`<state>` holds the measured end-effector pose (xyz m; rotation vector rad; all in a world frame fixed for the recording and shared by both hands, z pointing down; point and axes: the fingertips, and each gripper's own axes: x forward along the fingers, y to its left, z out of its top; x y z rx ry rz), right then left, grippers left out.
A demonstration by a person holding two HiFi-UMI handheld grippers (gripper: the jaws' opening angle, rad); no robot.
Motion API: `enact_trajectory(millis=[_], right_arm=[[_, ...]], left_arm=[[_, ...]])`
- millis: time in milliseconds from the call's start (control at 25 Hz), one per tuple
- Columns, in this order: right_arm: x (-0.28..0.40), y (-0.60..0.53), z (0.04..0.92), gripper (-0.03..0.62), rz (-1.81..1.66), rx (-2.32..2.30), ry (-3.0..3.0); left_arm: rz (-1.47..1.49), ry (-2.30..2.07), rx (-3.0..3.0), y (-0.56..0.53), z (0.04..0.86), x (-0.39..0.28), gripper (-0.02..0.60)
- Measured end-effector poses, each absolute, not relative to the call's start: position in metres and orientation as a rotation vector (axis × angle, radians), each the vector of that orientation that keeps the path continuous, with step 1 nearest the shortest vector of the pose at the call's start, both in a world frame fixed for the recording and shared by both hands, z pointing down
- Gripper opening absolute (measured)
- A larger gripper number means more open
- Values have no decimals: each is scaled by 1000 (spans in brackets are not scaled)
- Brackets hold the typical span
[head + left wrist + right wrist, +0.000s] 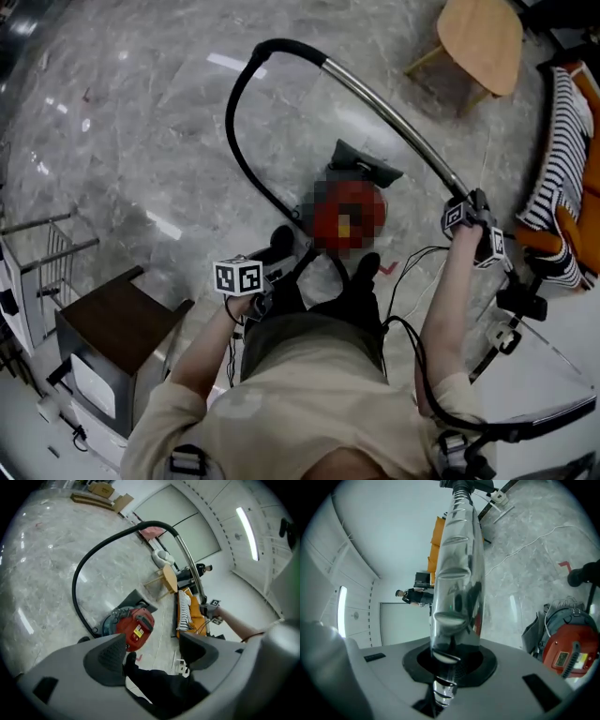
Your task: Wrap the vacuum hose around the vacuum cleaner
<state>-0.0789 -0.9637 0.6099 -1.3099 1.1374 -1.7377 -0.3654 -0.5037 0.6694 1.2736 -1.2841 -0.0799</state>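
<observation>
The red vacuum cleaner (349, 214) sits on the marble floor just ahead of the person's feet. Its black hose (234, 103) rises from the body in a tall arc and joins a chrome wand (394, 117). That wand slopes down to my right gripper (473, 211), which is shut on the chrome wand (457, 564); the tube runs straight out between the jaws of the right gripper (450, 660). My left gripper (272, 272) is low and close to the body, near the vacuum (133, 625). The left gripper (154, 653) stands open with nothing between its pads (110, 656).
A round wooden stool (480, 37) stands at the far right, with a striped cushion on an orange seat (562, 141) beside it. A dark wooden side table (117, 323) is at my near left. A white cable (525, 543) trails over the floor. A person (415, 595) stands far off.
</observation>
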Motion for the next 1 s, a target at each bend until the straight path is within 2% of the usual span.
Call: enact_trajectory(millis=[200, 440, 680, 1000], right_arm=[[-22, -980, 652, 58, -1725, -1322, 1083], [43, -968, 692, 58, -1714, -1328, 994], [117, -957, 709, 59, -1633, -1362, 904], [166, -947, 647, 58, -1530, -1317, 1037]], left_arm=[[6, -1191, 1299, -539, 692, -304, 361], [101, -1121, 1290, -553, 715, -264, 360], [234, -1169, 1222, -521, 726, -278, 360], [193, -1201, 1115, -502, 733, -284, 360]])
